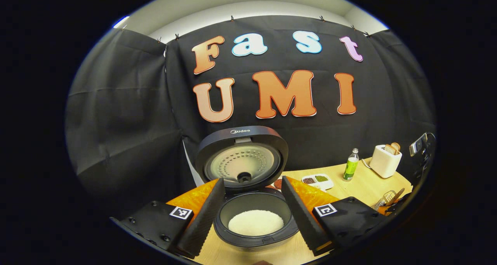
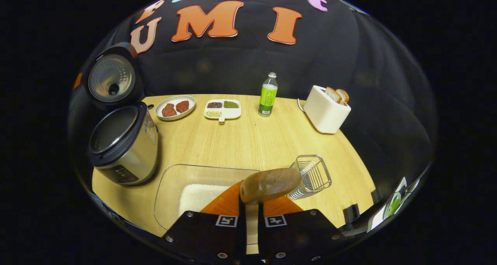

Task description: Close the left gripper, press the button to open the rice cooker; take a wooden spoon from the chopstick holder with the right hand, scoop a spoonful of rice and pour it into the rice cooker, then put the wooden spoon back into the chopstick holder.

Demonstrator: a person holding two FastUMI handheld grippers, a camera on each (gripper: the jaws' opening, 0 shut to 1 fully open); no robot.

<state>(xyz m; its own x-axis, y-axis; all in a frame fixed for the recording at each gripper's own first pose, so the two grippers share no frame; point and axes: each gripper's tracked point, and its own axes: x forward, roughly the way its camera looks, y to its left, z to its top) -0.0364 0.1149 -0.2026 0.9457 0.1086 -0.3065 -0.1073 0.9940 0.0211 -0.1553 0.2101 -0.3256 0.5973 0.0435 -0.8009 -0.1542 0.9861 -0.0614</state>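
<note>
The rice cooker (image 1: 254,218) stands with its lid (image 1: 242,158) raised, and white rice (image 1: 255,222) lies in its pot. My left gripper (image 1: 253,181) hovers just in front of it, open, one finger on either side of the pot. In the right gripper view the cooker (image 2: 124,148) sits at the left. My right gripper (image 2: 251,208) is shut on the handle of the wooden spoon (image 2: 270,185), whose bowl tilts toward the wire chopstick holder (image 2: 312,175). A clear glass dish of rice (image 2: 194,195) lies just left of the spoon.
At the back of the wooden table (image 2: 248,137) stand a plate of red meat (image 2: 175,107), a divided dish of beans (image 2: 222,109), a green bottle (image 2: 268,94) and a white toaster (image 2: 325,109) holding bread. The black cloth wall closes the far side.
</note>
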